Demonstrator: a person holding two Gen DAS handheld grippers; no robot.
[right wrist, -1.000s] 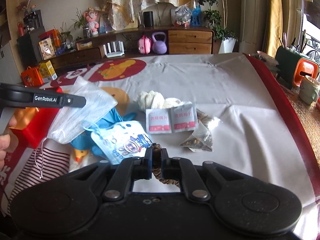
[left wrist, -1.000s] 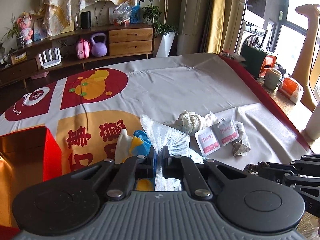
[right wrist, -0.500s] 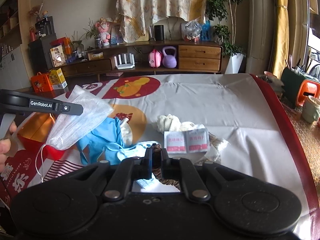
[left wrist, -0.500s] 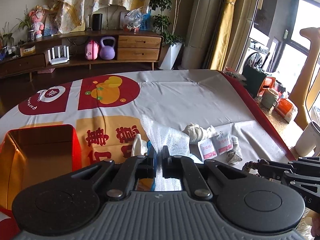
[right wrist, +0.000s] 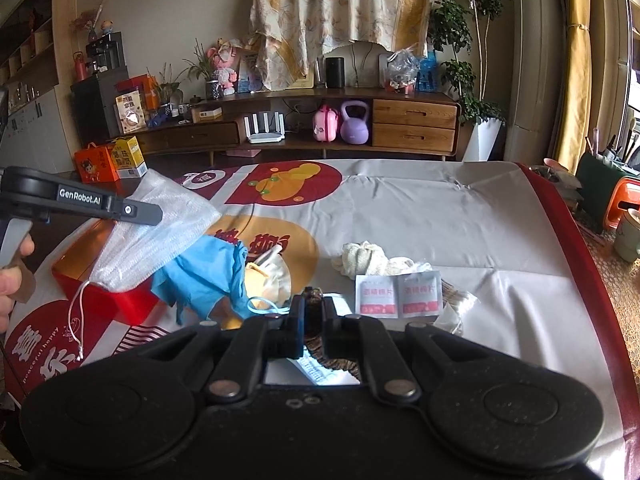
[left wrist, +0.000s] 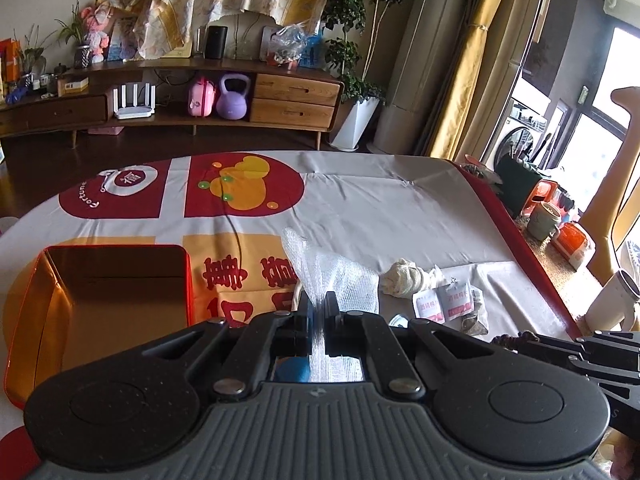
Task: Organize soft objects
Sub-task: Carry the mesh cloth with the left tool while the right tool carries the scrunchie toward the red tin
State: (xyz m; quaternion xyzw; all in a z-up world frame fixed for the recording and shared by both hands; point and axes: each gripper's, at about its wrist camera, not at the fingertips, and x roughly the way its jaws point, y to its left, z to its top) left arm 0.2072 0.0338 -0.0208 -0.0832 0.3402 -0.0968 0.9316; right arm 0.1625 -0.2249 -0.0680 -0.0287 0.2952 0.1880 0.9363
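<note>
My left gripper (left wrist: 317, 312) is shut on a white face mask (left wrist: 332, 276) and holds it in the air; in the right wrist view the mask (right wrist: 160, 228) hangs over the open red box (right wrist: 116, 300). The box (left wrist: 108, 300) lies on the table to the left of my left gripper. My right gripper (right wrist: 314, 312) is shut on a dark brown braided cord (right wrist: 316, 300). A blue glove (right wrist: 208, 272), a cream cloth ball (right wrist: 362, 260) and two white wipe packets (right wrist: 398, 294) lie on the table.
The tablecloth (right wrist: 440, 208) is grey with red and orange prints and a red right edge. A yellow and white soft item (right wrist: 268, 276) lies beside the glove. A mesh pouch (left wrist: 474, 312) lies by the packets. A white cup (left wrist: 612, 300) stands off the table's right edge.
My left gripper has lifted the mask and moved left, so the red box is now fully in its view. My right gripper has risen with the cord.
</note>
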